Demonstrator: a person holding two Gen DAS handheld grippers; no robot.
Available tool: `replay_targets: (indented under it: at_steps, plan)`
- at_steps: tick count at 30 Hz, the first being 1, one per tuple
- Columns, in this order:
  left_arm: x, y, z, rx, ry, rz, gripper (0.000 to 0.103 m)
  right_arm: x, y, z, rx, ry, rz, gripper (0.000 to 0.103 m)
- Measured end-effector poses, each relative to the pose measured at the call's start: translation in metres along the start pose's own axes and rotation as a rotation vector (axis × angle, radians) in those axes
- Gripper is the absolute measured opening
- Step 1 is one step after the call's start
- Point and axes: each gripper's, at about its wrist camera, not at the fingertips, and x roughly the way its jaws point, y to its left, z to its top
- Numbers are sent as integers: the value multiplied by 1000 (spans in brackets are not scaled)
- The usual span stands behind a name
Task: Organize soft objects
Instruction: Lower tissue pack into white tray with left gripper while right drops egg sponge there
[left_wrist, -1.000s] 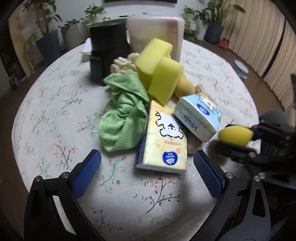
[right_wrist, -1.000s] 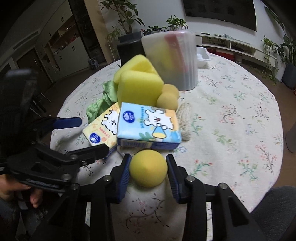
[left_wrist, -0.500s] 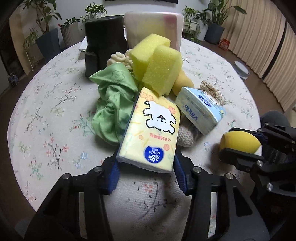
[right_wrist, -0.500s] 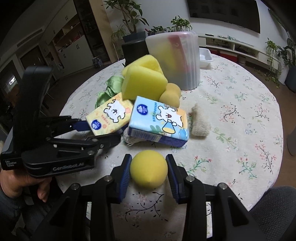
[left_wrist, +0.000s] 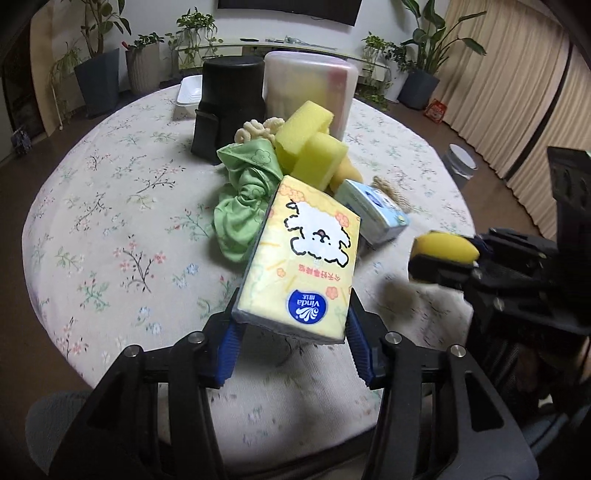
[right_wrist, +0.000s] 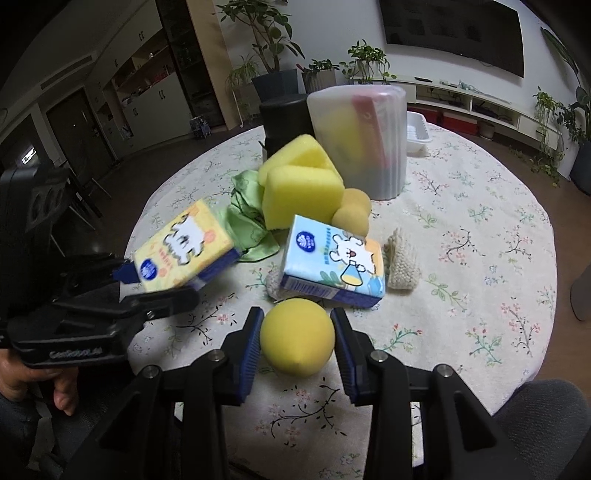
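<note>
My left gripper (left_wrist: 293, 332) is shut on a yellow tissue pack (left_wrist: 304, 258) with a white dog drawing, lifted off the table; the same yellow tissue pack (right_wrist: 184, 245) shows at the left of the right wrist view. My right gripper (right_wrist: 297, 341) is shut on a round yellow sponge ball (right_wrist: 297, 338), seen too as the sponge ball (left_wrist: 445, 251) at the right of the left wrist view. On the table lie a blue tissue pack (right_wrist: 332, 267), two yellow foam blocks (right_wrist: 299, 192), a green cloth (left_wrist: 243, 206), more yellow balls (right_wrist: 352, 212) and a knitted scrubber (right_wrist: 402, 258).
A translucent plastic bin (right_wrist: 360, 138) with a sponge inside and a black bin (left_wrist: 229, 110) stand at the back of the round floral table (left_wrist: 110, 206). A white tray (left_wrist: 188, 96) sits behind. A person's hand (right_wrist: 33, 384) holds the left gripper. Potted plants line the wall.
My left gripper closed on the yellow tissue pack and raised it off the table, drawing it away from the pile. The right gripper kept still with the sponge ball.
</note>
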Motion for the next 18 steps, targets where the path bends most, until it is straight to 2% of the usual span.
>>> replay_targets:
  at_steps: [4, 9, 13, 18]
  plan:
    - [-16, 14, 2, -38, -23, -19, 48, -11, -6, 8, 6, -3, -13, 40]
    - [-36, 48, 21, -93, -78, -7, 48, -24, -29, 26, 24, -7, -57, 40]
    - [-48, 76, 49, -99, -115, 33, 48, -35, -56, 51, 21, -38, -114, 40]
    - [-39, 115, 103, -97, -133, 71, 48, -32, -101, 104, 19, -66, -162, 40]
